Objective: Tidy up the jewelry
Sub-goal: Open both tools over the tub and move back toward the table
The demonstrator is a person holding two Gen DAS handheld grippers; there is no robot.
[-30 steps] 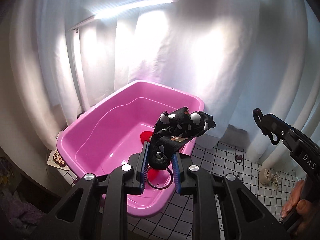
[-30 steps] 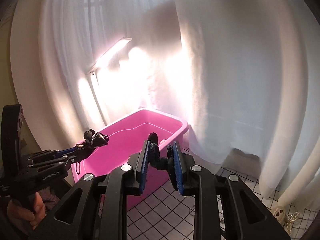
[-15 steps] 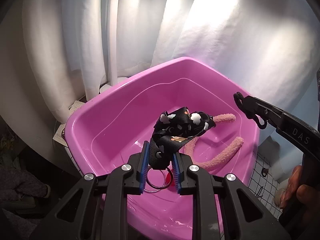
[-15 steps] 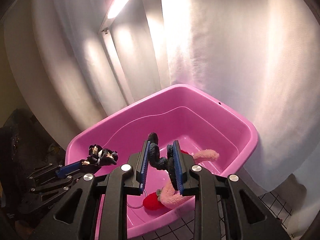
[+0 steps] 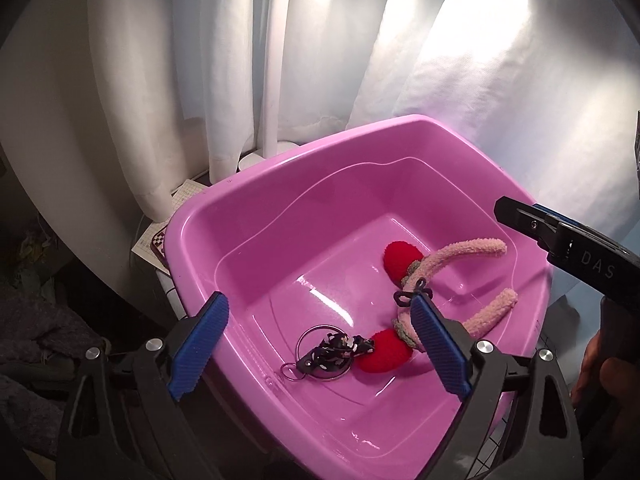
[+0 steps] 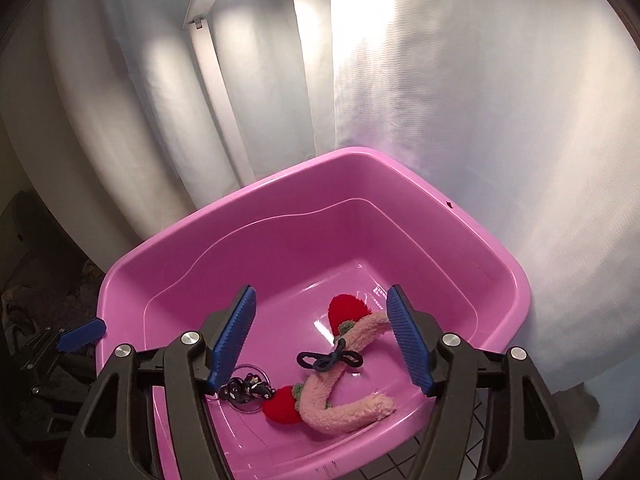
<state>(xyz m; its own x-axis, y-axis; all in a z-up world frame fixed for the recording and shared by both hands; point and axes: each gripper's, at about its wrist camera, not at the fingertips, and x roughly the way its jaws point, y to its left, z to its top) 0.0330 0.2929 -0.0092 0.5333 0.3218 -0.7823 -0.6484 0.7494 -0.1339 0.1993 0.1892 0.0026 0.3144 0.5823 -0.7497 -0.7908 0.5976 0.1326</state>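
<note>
Above the pink basin [image 5: 248, 216], both the left gripper [image 5: 316, 344] and right gripper [image 6: 320, 344] have jaws opening, nothing between them. Patterned bow keyring [image 5: 332, 354] and dark hair tie [image 6: 330, 360] lie inside beside the plush headband [image 6: 344, 400]; descending jaws could snag them.

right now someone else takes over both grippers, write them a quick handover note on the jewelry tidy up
Left gripper: jaws opening, nothing between them, over the pink tub.
Right gripper: jaws opening, nothing between them, also over the tub.
In the tub: black patterned bow with its rings near the front wall; small dark hair tie lying on the pink fuzzy headband with its red pompoms.
Done: both pieces are in the tub, free of the pads.
Left: lift both grippers clear. Whether more jewelry waits outside the tub cannot be seen in these views.
</note>
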